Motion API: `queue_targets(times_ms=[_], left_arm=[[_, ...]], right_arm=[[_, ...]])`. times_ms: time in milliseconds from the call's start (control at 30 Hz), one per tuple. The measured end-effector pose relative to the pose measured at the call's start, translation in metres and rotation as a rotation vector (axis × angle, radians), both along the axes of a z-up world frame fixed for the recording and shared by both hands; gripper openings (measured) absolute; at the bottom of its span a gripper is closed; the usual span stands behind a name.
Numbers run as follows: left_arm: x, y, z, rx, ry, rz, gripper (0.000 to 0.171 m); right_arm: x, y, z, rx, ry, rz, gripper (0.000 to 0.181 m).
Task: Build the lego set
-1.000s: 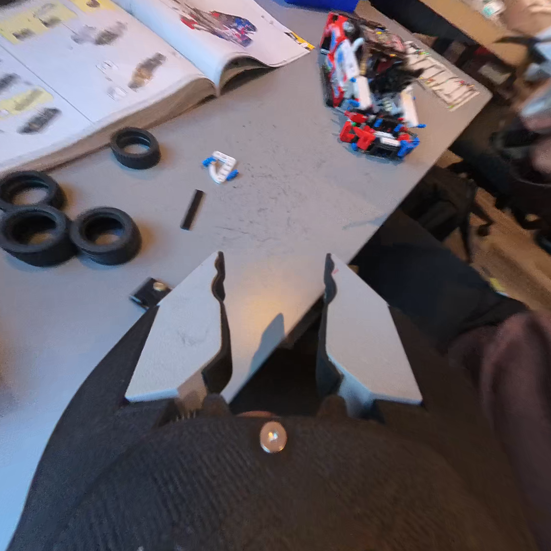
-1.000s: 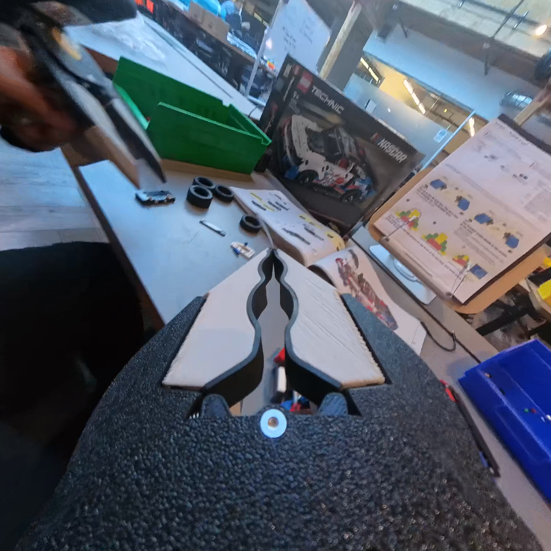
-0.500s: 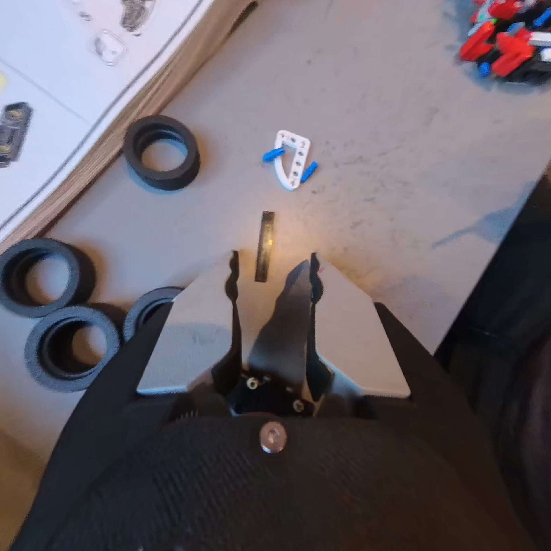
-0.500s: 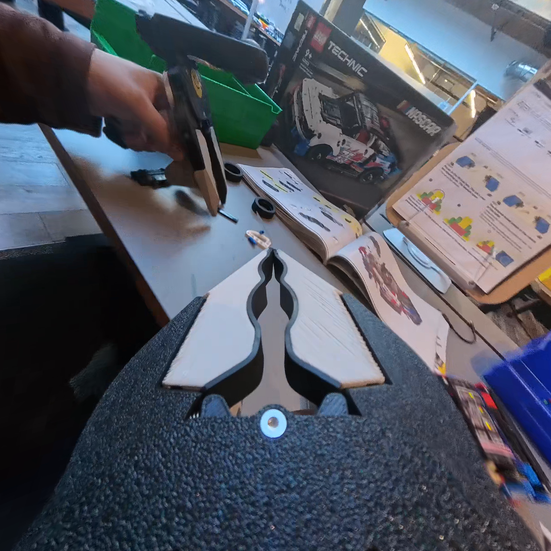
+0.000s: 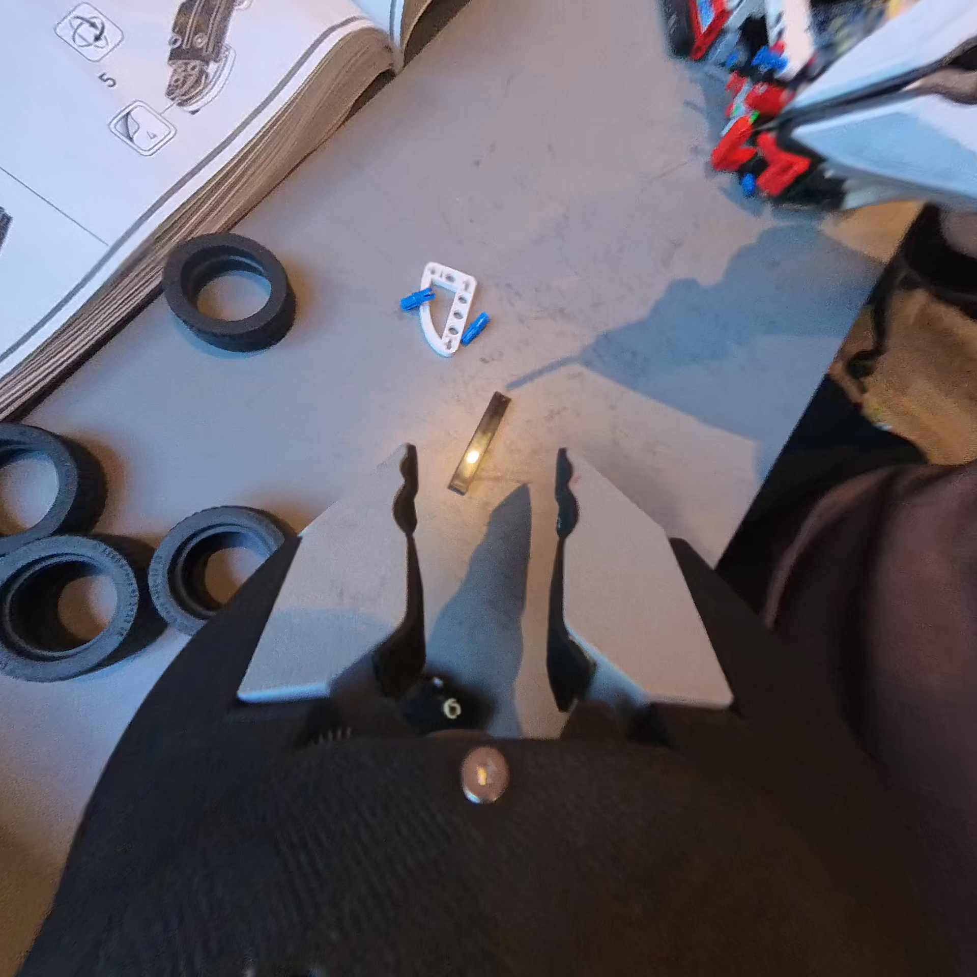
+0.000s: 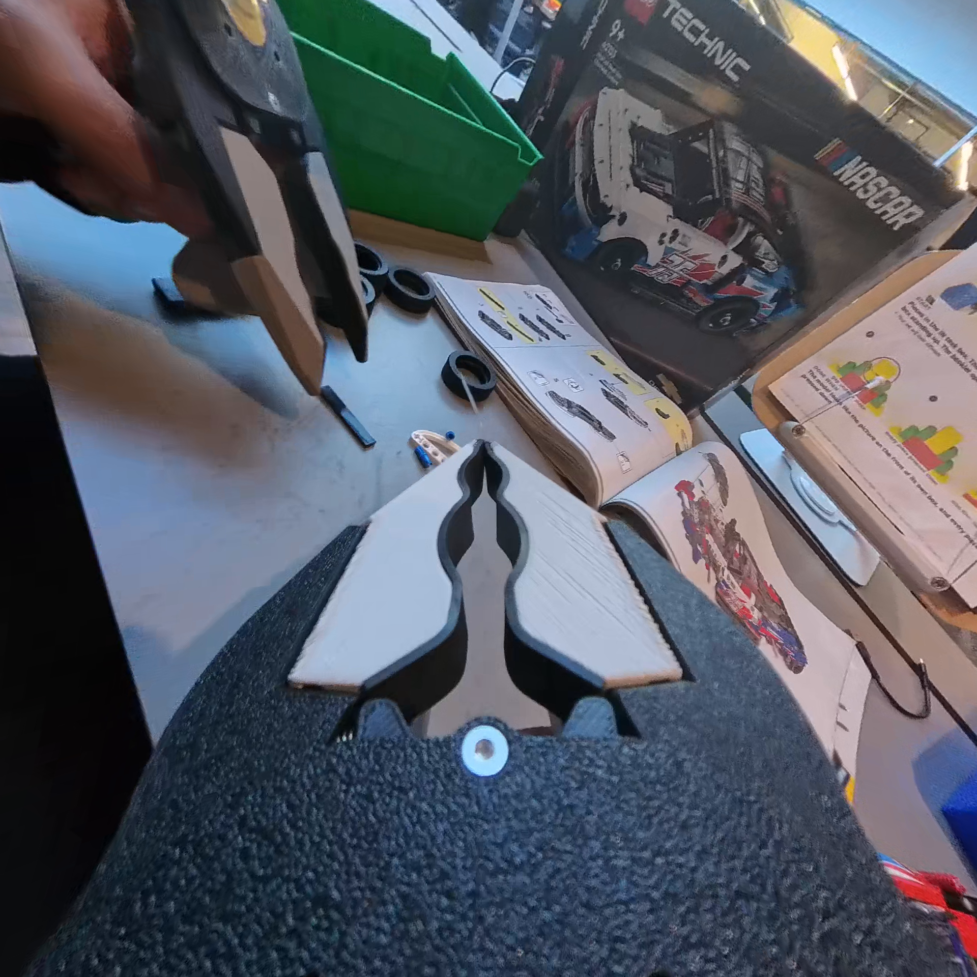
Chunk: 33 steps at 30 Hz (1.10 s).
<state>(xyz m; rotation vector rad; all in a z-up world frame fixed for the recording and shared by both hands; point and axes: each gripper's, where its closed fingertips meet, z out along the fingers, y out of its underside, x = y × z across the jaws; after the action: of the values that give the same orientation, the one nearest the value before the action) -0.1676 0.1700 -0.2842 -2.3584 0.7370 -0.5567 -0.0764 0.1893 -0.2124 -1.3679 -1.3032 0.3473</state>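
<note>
A thin black flat strip (image 5: pixel 478 444) lies on the grey table (image 5: pixel 555 222), just ahead of my left gripper (image 5: pixel 484 460) and in line with the gap between its tips. The left gripper is open, empty and close above the table. A white curved beam with blue pins (image 5: pixel 449 309) lies just beyond the strip. The part-built red, white and blue car (image 5: pixel 756 148) is at the top right, partly hidden. My right gripper (image 6: pixel 484 449) is shut and empty, above the table. Its view shows the left gripper (image 6: pixel 338 370) over the strip (image 6: pixel 349 415).
Black tyres lie left of the left gripper (image 5: pixel 230 293) (image 5: pixel 211 565) (image 5: pixel 63 602). An open instruction book (image 5: pixel 158 132) lies at the back left. A green bin (image 6: pixel 402 132), the set's box (image 6: pixel 713 185) and a blue bin (image 6: pixel 957 814) stand around the table. The table edge runs at the right. Some 12 centimetres of space lies between my two pairs of fingers. My left gripper is the nearer one to the open instruction book (image 5: pixel 158 132): about 15 centimetres, against 20 centimetres. Seen from the right wrist view (image 6: pixel 535 379) as well.
The left gripper has come down closer to the black strip and opened wider around it. The right gripper has stayed shut and swung nearer to the table and the left gripper.
</note>
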Motion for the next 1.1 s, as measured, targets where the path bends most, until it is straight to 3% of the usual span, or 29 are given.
queue_targets(times_ms=[67,167,267,433,533,633,733,867,967,1100], left_arm=[[-0.003,0.001,-0.009,0.026,0.091,-0.045,0.044],[0.003,-0.005,-0.018,0.041,0.194,-0.239,0.024],[0.003,0.000,-0.024,0.035,0.284,-0.365,0.016],[0.015,-0.001,-0.025,0.016,0.301,-0.602,0.006],[0.033,-0.021,-0.024,0.000,0.269,-0.821,0.005],[0.051,-0.046,-0.024,0.087,0.240,-1.089,0.005],[0.060,-0.053,-0.025,0.158,0.274,-1.234,0.005],[0.054,-0.041,-0.022,0.160,0.357,-1.257,0.023],[0.041,-0.022,-0.015,0.174,0.411,-1.110,0.056],[0.029,-0.025,-0.020,0.192,0.371,-0.919,0.059]], right_arm=[[-0.002,-0.006,0.001,0.002,0.005,0.013,0.000],[-0.006,-0.014,0.009,0.000,0.005,0.055,0.000],[-0.005,-0.018,0.015,-0.001,0.019,0.055,0.000],[0.006,-0.027,0.014,-0.021,0.015,0.039,0.000],[0.016,-0.037,0.008,-0.009,0.005,0.032,0.000],[0.028,-0.046,-0.002,0.038,-0.044,0.022,0.000],[0.034,-0.055,-0.015,0.086,-0.107,0.026,0.000],[0.034,-0.061,-0.028,0.107,-0.160,0.034,0.000],[0.032,-0.060,-0.033,0.092,-0.170,0.034,0.000],[0.031,-0.060,-0.033,0.093,-0.168,0.038,0.000]])
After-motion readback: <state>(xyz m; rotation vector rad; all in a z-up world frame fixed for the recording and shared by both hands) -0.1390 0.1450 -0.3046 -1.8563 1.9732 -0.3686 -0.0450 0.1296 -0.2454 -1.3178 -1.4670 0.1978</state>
